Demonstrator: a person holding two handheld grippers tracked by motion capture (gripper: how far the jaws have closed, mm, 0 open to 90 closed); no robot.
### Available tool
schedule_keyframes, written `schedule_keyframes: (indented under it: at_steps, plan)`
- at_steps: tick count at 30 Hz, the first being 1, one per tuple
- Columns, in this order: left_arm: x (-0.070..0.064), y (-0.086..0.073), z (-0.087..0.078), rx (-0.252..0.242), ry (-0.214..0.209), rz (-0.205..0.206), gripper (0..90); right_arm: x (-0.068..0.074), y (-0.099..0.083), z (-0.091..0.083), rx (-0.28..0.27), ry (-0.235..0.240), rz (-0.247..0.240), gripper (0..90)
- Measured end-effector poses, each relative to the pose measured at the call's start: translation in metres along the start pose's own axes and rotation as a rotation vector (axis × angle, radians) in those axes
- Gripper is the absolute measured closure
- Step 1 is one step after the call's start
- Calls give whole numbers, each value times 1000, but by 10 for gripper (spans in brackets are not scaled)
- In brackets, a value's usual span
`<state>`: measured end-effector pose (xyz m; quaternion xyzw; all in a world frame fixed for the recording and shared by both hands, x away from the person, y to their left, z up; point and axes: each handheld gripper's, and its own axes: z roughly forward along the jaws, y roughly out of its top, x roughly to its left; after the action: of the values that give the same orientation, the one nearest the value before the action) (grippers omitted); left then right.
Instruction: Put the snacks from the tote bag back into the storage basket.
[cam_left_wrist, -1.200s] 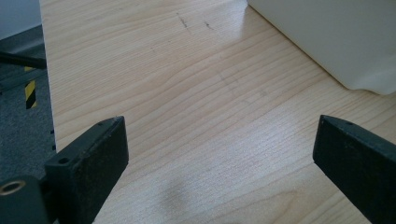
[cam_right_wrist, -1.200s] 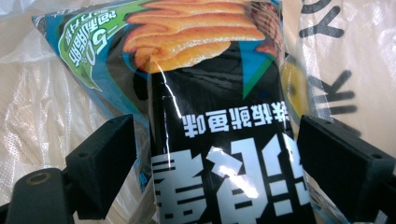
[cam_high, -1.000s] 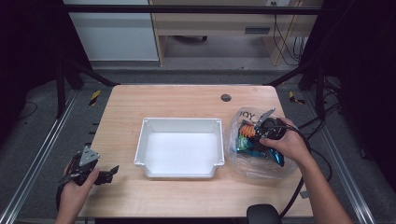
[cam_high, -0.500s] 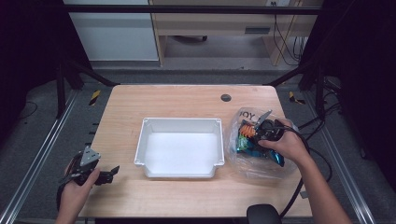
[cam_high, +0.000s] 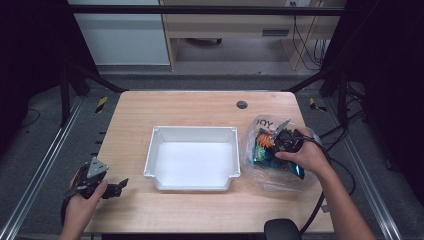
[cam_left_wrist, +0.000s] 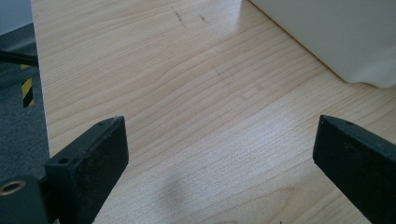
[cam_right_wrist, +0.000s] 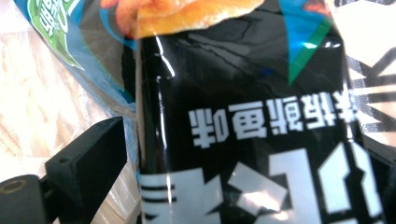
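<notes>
Right gripper (cam_high: 281, 142): inside clear plastic bag (cam_high: 270, 175) at table's right, jaws spread about black snack packet (cam_right_wrist: 243, 140), not visibly clamped; slick foil may slip out, or the bag lift too. Left gripper (cam_high: 112, 189): spread, idle near table (cam_high: 200, 105) corner. White bin (cam_high: 192, 131): centre, empty

My right gripper (cam_high: 274, 143) buried among packets in the clear bag (cam_high: 260, 175), its far jaw hidden behind the black snack packet (cam_right_wrist: 252, 140) in the right gripper view, packet print cut off at the edges, white bin (cam_left_wrist: 336, 37) cropped to one corner
</notes>
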<state>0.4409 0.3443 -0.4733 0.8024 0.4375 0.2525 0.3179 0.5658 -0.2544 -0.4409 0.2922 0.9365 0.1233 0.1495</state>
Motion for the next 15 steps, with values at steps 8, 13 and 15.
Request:
schedule_keyframes:
  at_steps: [8,13,15]
  plan:
    - [0,0,1,6,1,2,30,1,-2,1,-2,-2,-4,70]
    - [0,0,0,7,2,1,30,2,-7,-5,-19,9,1,237]
    - [0,0,0,7,3,1,30,1,-8,-7,-25,9,-4,254]
